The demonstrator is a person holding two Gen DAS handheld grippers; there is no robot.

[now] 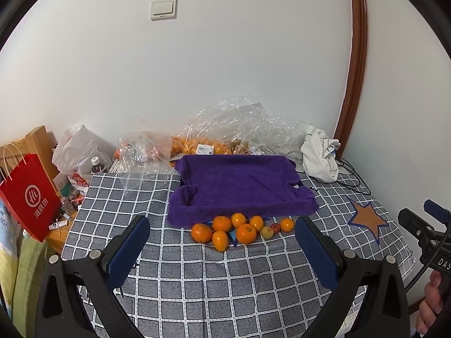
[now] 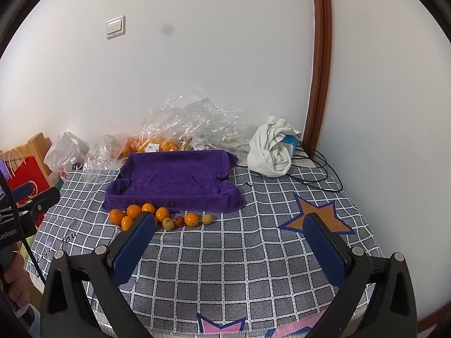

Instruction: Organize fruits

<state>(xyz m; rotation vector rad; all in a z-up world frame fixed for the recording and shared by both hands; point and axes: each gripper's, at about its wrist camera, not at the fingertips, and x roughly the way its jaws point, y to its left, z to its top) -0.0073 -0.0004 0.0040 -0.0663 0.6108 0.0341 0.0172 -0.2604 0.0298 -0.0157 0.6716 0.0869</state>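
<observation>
Several oranges (image 1: 222, 223) (image 2: 134, 211) lie in a loose row on the checked cloth, along the near edge of a tray draped in a purple towel (image 1: 239, 186) (image 2: 174, 180). A small yellow-green fruit (image 1: 267, 232) (image 2: 168, 223) and a tiny red fruit (image 1: 275, 227) (image 2: 178, 220) lie among them. One more yellowish fruit (image 2: 207, 219) ends the row on the right. My left gripper (image 1: 222, 236) hovers open just in front of the row. My right gripper (image 2: 229, 232) is open too, further right and back from the fruit. Both hold nothing.
Clear plastic bags (image 1: 225, 129) holding more oranges sit against the wall behind the tray. A crumpled white cloth (image 1: 320, 155) (image 2: 272, 149) and black cables (image 2: 318, 171) lie at the back right. A red paper bag (image 1: 29, 197) and a white bag (image 1: 79, 152) stand left of the table.
</observation>
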